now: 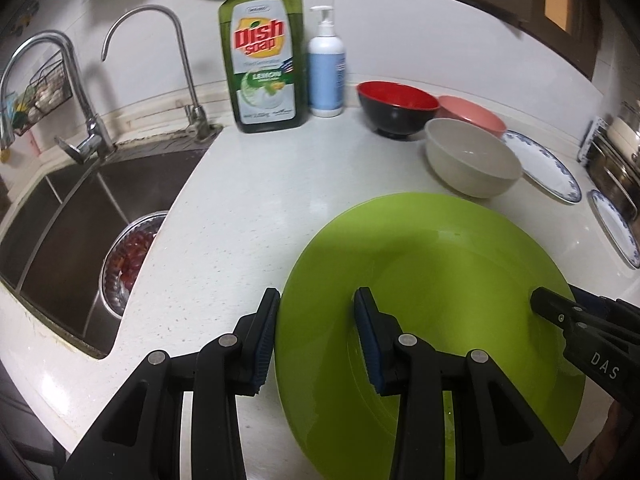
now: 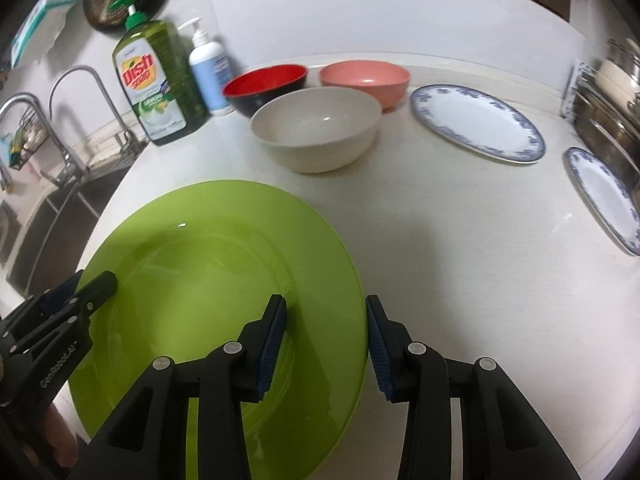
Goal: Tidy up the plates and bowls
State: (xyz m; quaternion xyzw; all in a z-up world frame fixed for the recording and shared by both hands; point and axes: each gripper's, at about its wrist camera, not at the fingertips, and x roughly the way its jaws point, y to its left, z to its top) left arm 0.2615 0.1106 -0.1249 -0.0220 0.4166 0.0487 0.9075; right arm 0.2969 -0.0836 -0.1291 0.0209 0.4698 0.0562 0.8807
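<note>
1. Closest to the lens are the black fingers of the left gripper (image 1: pixel 316 336), their blue pads set either side of the left rim of the green plate (image 1: pixel 432 300); one finger sits outside the edge and the other over the plate's face.
2. The right gripper (image 2: pixel 326 340) takes the opposite rim in the same way, one finger over the plate's well and one outside the edge.
3. Both pairs of jaws stand partly apart around the rim, and I cannot tell from here whether the pads actually press on it.
4. The plate is over the white countertop (image 2: pixel 460 264), tilted, between the sink (image 1: pixel 60 216) and the other dishes.
5. Beyond it a beige bowl (image 2: pixel 316 132) stands nearest, with a red and black bowl (image 2: pixel 266 86) and a pink bowl (image 2: pixel 366 80) just behind, the three close together.
6. To their right lie two white plates with blue patterned rims (image 2: pixel 478 128), near a metal rack (image 2: pixel 608 112).
7. A green dish soap bottle (image 1: pixel 264 64) and a white pump bottle (image 1: pixel 327 72) stand against the wall beside the taps (image 1: pixel 80 92).
8. A metal bowl of something red (image 1: pixel 128 256) sits in the sink.
</note>
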